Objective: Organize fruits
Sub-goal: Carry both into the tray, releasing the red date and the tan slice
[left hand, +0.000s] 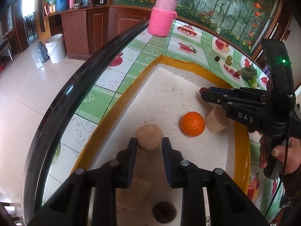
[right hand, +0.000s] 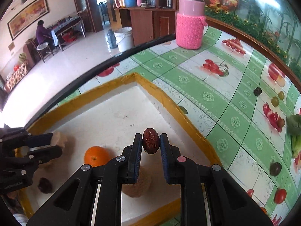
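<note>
Your table (right hand: 222, 101) wears a green-and-white cloth printed with fruit, and on it lies a white mat (left hand: 169, 94) edged in yellow tape, which takes up most of what both cameras see. At the table's far side stands a pink jar (right hand: 190, 24) in a knitted sleeve. Your left gripper (left hand: 149, 145) hangs over the mat with its jaws clenched on a tan cork-like cylinder (left hand: 149, 138), the pads pressing its two sides. Your right gripper (right hand: 150, 144) is clamped on a wrinkled red date (right hand: 151, 141), held upright between the blue pads above the mat near its taped right edge; in the left view that gripper reaches in from the right with the date's tip just showing at its end. Your hand (left hand: 278, 154) grips its handle there. On the mat an orange (left hand: 192, 124) sits just beside a second cylinder (left hand: 216, 120), almost touching it. Nearer you, a dark round fruit (left hand: 164, 214) lies on the mat under the left gripper. Off the mat, on the cloth to the right, lie green leaves (right hand: 295, 133), two small green fruits (right hand: 278, 98), and two dark ones, one by the green pair (right hand: 257, 91) and one nearer you (right hand: 275, 169).
</note>
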Action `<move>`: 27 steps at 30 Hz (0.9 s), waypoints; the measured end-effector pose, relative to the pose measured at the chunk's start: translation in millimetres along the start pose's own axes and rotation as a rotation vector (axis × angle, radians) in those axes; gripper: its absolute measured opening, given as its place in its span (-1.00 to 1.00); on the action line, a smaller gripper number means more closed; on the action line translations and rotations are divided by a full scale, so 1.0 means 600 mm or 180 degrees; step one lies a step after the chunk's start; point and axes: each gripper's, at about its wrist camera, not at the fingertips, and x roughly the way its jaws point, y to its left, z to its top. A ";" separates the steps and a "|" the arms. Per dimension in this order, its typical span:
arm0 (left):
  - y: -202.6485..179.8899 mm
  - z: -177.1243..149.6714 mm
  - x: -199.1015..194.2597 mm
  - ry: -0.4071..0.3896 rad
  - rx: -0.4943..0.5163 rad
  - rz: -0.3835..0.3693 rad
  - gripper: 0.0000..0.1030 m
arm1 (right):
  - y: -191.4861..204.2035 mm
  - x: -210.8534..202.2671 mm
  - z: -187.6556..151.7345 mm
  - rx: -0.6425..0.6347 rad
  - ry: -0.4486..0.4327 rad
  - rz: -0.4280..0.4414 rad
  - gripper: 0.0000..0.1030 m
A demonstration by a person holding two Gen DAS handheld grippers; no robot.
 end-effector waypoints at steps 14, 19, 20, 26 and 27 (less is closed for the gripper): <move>-0.005 -0.002 0.009 0.0179 0.0008 0.0087 -0.40 | -0.008 0.001 -0.008 0.0008 0.0051 -0.0139 -0.47; -0.008 -0.011 -0.019 0.0094 0.0006 0.0182 -0.08 | -0.024 -0.042 -0.018 0.0250 -0.0027 -0.0100 -0.43; -0.008 -0.013 -0.026 0.0072 0.0000 0.0198 -0.04 | -0.029 -0.054 -0.021 0.0313 -0.0049 -0.0069 -0.43; -0.013 -0.028 -0.068 -0.0015 -0.0067 0.0174 0.11 | -0.042 -0.118 -0.053 0.0570 -0.0154 0.0062 -0.36; -0.017 -0.030 -0.075 -0.0029 -0.0053 0.0172 0.12 | -0.043 -0.128 -0.063 0.0582 -0.0148 0.0056 -0.35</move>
